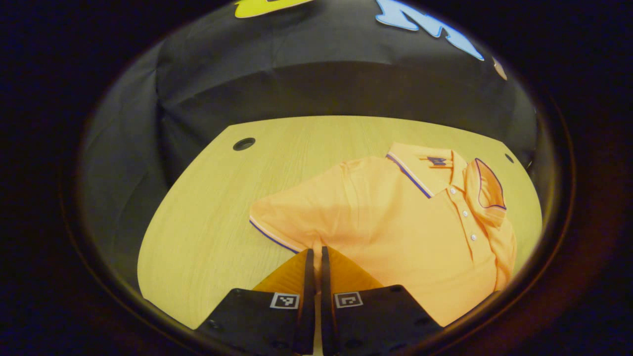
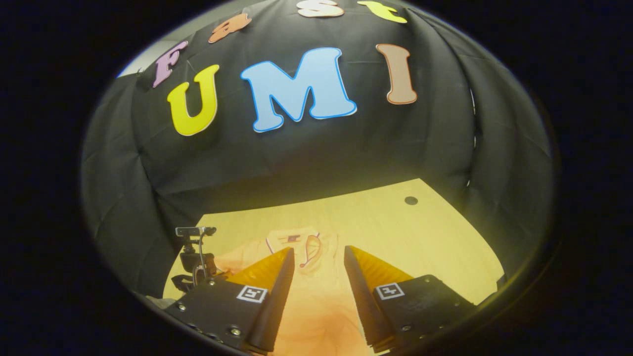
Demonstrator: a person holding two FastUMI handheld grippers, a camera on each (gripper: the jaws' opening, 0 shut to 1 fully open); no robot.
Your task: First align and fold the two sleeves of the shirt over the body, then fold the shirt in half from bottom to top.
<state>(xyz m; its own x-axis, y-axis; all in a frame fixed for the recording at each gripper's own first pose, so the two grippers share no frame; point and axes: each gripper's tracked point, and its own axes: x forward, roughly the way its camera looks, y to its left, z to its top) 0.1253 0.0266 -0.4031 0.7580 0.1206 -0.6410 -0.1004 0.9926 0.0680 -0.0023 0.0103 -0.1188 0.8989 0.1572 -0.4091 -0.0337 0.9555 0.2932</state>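
**Orange polo flat on the worktop, left fingers pinched at the sleeve hem**

- Worktop: pale wood grain, rounded corners, backed by black cloth. A dark round hole is seen near its far left corner in the left gripper view; another hole is seen toward the far right in the right gripper view.
- Shirt: an orange polo, laid face up on the worktop, collar toward the far edge. In the left gripper view it occupies the right half of the worktop. In the right gripper view the shirt is seen directly below and ahead of the fingers.
- Near sleeve: spread outward to the left of the body, flat, its hem edged with a dark stripe.
- Far sleeve: appears to be lying over the right side of the body; the exact fold cannot be made out.
- Collar: dark-striped, open, with a small label inside; a row of white buttons runs down the placket.
- Left gripper: fingers are brought together, tips at the sleeve's hem edge. Whether cloth is actually caught between them cannot be told.
- Right gripper: fingers are held apart, nothing between them, above the shirt's body with the collar seen in the gap.
- Small camera on a stand: seen at the worktop's left edge in the right gripper view.
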